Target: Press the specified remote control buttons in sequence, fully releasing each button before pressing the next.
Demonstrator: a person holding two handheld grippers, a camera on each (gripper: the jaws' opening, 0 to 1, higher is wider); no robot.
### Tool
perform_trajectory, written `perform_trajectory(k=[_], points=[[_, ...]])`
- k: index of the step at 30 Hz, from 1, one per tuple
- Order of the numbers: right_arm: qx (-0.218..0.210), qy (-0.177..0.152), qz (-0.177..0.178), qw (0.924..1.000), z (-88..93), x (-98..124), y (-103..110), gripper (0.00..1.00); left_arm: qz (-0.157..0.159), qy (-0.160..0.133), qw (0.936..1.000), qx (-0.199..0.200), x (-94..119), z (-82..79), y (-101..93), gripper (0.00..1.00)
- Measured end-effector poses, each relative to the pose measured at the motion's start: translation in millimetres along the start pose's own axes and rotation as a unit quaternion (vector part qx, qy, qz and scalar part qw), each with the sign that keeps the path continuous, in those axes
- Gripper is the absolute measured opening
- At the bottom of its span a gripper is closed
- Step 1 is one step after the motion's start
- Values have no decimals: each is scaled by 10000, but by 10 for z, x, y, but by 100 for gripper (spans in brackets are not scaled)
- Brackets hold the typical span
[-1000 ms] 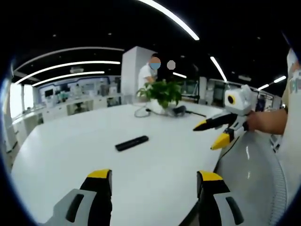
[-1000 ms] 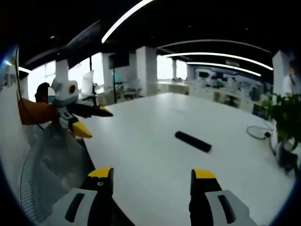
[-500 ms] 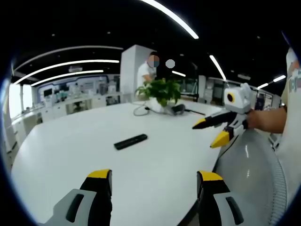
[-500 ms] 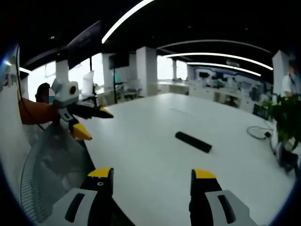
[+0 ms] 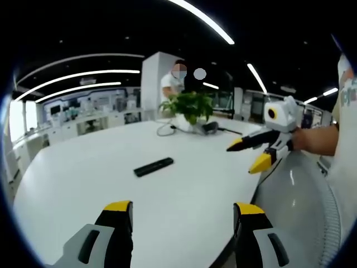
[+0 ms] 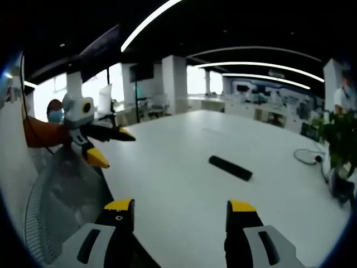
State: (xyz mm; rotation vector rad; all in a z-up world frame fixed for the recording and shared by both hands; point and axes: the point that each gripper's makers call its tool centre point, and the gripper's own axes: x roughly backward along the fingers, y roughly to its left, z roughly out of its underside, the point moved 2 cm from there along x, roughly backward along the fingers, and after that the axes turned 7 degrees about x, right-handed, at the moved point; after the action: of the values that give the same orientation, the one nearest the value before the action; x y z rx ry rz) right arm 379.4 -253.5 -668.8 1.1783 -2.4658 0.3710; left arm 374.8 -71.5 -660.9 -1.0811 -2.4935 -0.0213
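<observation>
The remote control (image 5: 153,167) was seen lying flat on the white bench (image 5: 72,184), a little left of centre in the left gripper view and just right of centre in the right gripper view (image 6: 230,167) — untouched, and well apart from both tools. The buttons could not be made out at that range.

The left hand-held gripper (image 5: 182,215) was held with its yellow-tipped jaws wide apart at the bottom of its own view, nothing between them; it was also seen at the left of the right gripper view (image 6: 110,146), again spread and empty. The right hand-held gripper (image 6: 181,213) was likewise held wide apart and empty, and was seen at the right of the left gripper view (image 5: 246,154), carried over the near edge of the bench by a hand (image 5: 305,139).

The step in hand was judged to be the approach — no button had yet been reached. The next move was judged to call for one jaw tip to be brought down over the first named button, pressed squarely and lifted fully clear, with the remote control kept flat and in sight. A plant (image 5: 191,107) and cables (image 5: 167,129) stood at the far side of the bench, away from the work.
</observation>
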Motion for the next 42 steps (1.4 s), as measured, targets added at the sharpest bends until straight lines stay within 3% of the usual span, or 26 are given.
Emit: perform_trajectory(k=[12, 29, 42], points=[[73, -45, -30, 10000, -47, -2, 3, 65, 30, -5, 10000, -53, -12, -29, 2, 75], [-170, -152, -162, 9996, -106, 15, -29, 65, 192, -2, 9998, 55, -44, -73, 44, 75], [0, -279, -144, 9995, -258, 40, -222, 65, 271, -29, 9996, -39, -92, -230, 186, 76]])
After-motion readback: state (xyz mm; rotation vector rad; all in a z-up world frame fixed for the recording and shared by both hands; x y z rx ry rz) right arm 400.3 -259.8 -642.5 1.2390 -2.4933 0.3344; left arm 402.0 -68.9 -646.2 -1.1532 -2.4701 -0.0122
